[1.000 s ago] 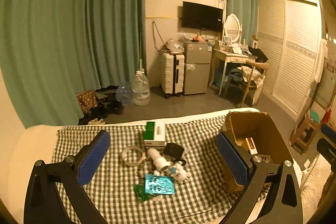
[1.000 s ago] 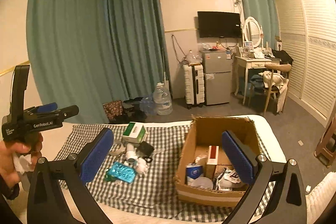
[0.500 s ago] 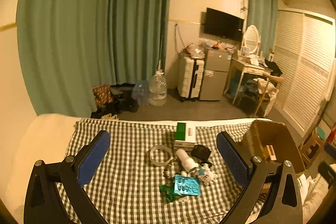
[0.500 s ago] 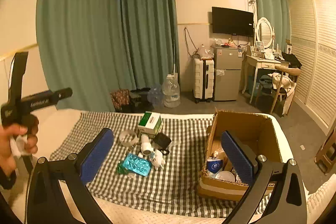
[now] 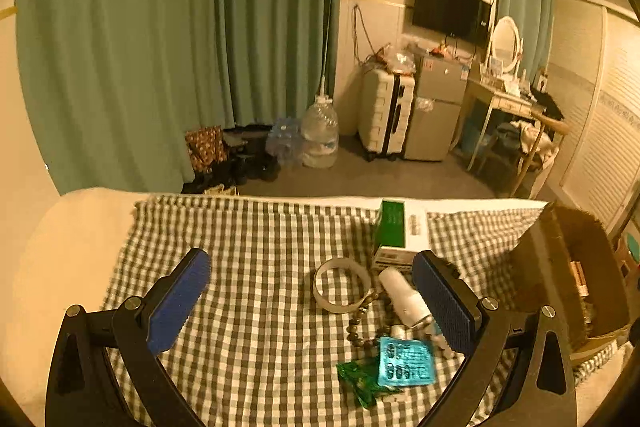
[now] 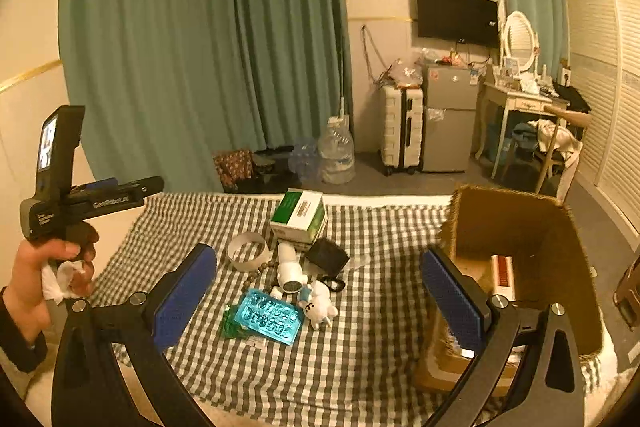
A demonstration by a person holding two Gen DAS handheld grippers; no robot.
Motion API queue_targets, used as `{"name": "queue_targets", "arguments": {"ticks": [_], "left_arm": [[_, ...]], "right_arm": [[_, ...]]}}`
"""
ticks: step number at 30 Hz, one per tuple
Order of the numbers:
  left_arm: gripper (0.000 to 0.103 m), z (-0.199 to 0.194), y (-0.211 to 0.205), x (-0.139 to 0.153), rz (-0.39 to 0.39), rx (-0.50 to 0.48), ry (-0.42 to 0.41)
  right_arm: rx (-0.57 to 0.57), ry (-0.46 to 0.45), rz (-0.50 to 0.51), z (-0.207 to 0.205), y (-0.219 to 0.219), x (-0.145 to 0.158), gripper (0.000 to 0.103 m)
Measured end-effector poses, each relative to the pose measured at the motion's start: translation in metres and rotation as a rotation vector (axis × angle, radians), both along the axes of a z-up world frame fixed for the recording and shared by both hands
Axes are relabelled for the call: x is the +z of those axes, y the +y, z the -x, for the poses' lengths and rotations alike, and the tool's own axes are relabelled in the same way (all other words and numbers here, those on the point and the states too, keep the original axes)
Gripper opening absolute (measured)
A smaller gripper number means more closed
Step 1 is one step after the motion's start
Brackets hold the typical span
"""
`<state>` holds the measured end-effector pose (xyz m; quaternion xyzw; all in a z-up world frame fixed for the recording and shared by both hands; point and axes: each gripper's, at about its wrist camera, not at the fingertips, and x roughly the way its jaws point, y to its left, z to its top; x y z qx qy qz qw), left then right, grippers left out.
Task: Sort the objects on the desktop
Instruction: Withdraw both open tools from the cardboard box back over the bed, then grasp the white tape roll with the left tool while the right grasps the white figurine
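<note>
both grippers are held wide apart in the jaws, nothing between the blue pads. the left gripper (image 5: 310, 301) is raised above the cloth (image 5: 256, 291), its handle gripped by the left hand (image 6: 48, 273) beyond the cloth's left edge. the right gripper (image 6: 320, 297) is poised over the cloth's near side.

Both wrist cameras look forward and slightly down over the checkered cloth (image 5: 256, 267); right sits apparently further back. Shared: green-white box (image 6: 299, 215), cardboard box (image 6: 520, 227).
</note>
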<state>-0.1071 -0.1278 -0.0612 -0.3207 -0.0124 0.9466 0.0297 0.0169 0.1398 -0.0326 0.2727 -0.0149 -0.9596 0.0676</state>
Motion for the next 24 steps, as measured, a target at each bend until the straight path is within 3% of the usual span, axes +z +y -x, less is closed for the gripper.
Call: {"name": "queue_targets", "arguments": {"ticks": [5, 12, 24], "left_arm": [[0.103, 0.026, -0.008, -0.045, -0.071, 0.007, -0.058], [0.103, 0.065, -0.014, -0.107, -0.037, 0.044, -0.154], [0.102, 0.099, 0.001, -0.158, 0.030, 0.009, -0.237]], "right_arm": [[0.038, -0.057, -0.036, 0.030, -0.005, -0.035, 0.103], [0.061, -0.121, -0.044, 0.064, -0.007, -0.089, 0.103], [0.063, -0.166, -0.030, 0.101, -0.007, -0.147, 0.103]]}}
